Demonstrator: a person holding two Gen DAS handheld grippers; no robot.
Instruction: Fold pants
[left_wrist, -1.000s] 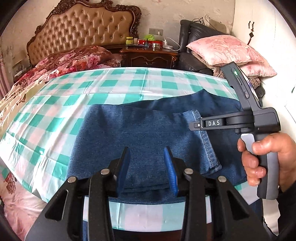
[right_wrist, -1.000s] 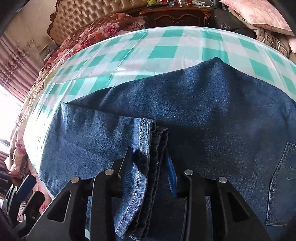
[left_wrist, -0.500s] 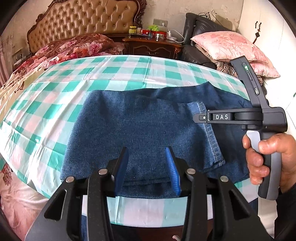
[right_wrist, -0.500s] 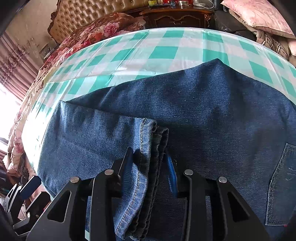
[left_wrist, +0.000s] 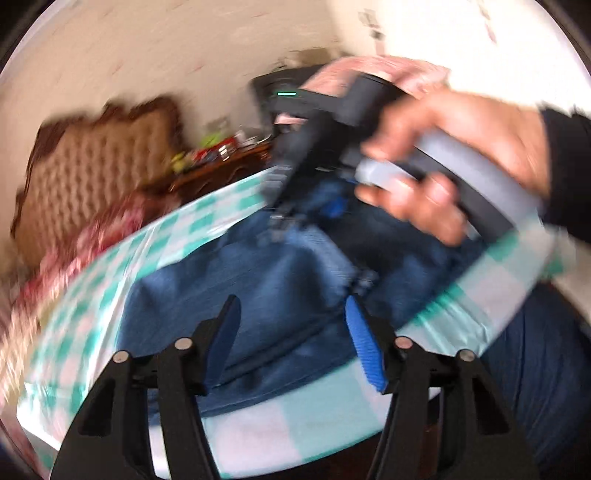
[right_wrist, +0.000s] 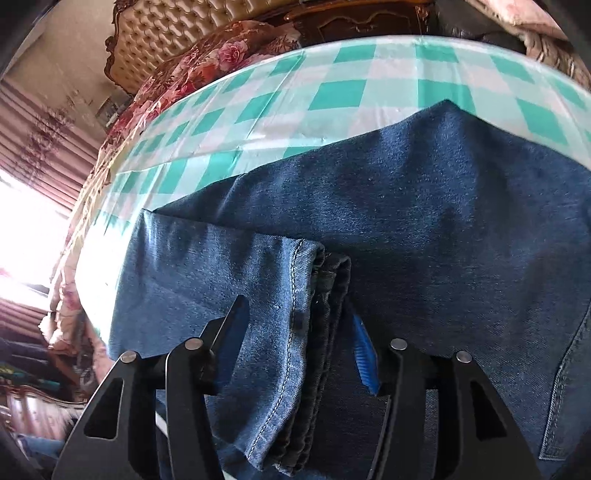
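Observation:
The blue jeans (right_wrist: 424, 221) lie folded on the green-checked table (right_wrist: 332, 92), with the leg hems (right_wrist: 314, 295) laid back over the seat. My right gripper (right_wrist: 299, 328) is open, its blue pads on either side of the stacked hems just above the cloth. In the blurred left wrist view the jeans (left_wrist: 277, 288) lie ahead, and my left gripper (left_wrist: 291, 332) is open and empty above their near edge. The right gripper (left_wrist: 295, 206) shows there from the side, tilted down onto the jeans, held by a hand (left_wrist: 461, 155).
A bed with a tufted headboard (right_wrist: 177, 33) and floral bedding (right_wrist: 207, 62) stands behind the table. A dark wooden nightstand (right_wrist: 362, 18) with small items is at the back. A bright window (right_wrist: 26, 236) is at the left. Pink pillows (left_wrist: 388, 70) lie at the right.
The left gripper has swung fast and tilted, blurring its view. The right gripper has opened wider around the hems and pitched downward toward the jeans.

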